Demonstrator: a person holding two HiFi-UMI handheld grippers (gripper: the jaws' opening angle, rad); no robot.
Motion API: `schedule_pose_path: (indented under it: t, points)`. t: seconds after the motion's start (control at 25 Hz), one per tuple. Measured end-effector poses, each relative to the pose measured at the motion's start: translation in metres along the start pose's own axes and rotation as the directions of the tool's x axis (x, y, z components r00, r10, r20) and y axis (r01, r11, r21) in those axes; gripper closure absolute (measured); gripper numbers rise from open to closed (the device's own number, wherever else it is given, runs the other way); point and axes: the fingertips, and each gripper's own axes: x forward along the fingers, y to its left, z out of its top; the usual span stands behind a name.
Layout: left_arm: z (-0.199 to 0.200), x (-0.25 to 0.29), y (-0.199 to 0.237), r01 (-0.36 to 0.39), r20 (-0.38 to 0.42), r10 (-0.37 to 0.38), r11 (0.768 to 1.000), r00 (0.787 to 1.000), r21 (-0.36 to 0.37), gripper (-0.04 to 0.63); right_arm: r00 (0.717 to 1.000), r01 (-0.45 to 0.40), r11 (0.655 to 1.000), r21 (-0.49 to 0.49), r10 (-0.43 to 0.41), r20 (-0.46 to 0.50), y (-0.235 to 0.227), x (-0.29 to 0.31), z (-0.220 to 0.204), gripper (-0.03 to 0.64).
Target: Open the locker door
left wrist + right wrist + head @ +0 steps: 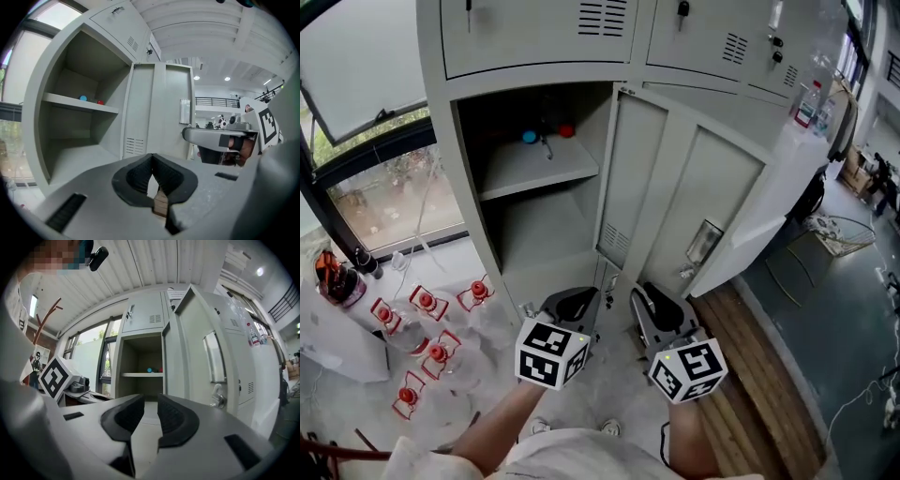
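plainly, the locker (539,82) fills most of the head view, and its lower compartment stands open. the locker door (675,187) is swung well out to the right of the locker's opening, one face toward the camera. inside the locker a shelf (539,169) crosses the compartment. both tools hang low in front of the locker's foot, and neither touches the door. the left tool (572,305) is clenched on nothing, its pads meeting at the tips in its own view. the right tool (661,309) is released, with a clear gap between its pads and only the locker beyond them. judged from this, the opening is all but done, so the step in hand is either to nudge the door wider or to leave it. to do that well, i would set the right tool against the door's free edge, far from the locker's frame, push gently and level, and keep the left tool clear of the swing. the handle plate (703,244) on the door looks a poorer spot, since a pad could catch there. on the locker's shelf sit a small blue thing (530,137) and a small red thing (567,131), too small to identify. the door's other face is hidden, its hinge line is hard to make out, and the locker's top is cut off.
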Motion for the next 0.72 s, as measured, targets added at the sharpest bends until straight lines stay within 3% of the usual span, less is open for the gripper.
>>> schedule_pose_path:
  t: [0.48,0.72]
  points:
    - [-0.006,-0.054,0.059,-0.223,0.018,0.223,0.974,0.975,-0.032,0.589,0.982,-0.185,0.983,0.008,0.185,-0.031,0.066,0.046,-0.008,0.612]
    - [-0.009,-0.072,0.076,-0.281,0.022,0.282,0.958,0.959,-0.055,0.589,0.967,-0.251,0.968,-0.003,0.251,-0.046,0.087,0.057,-0.011,0.614]
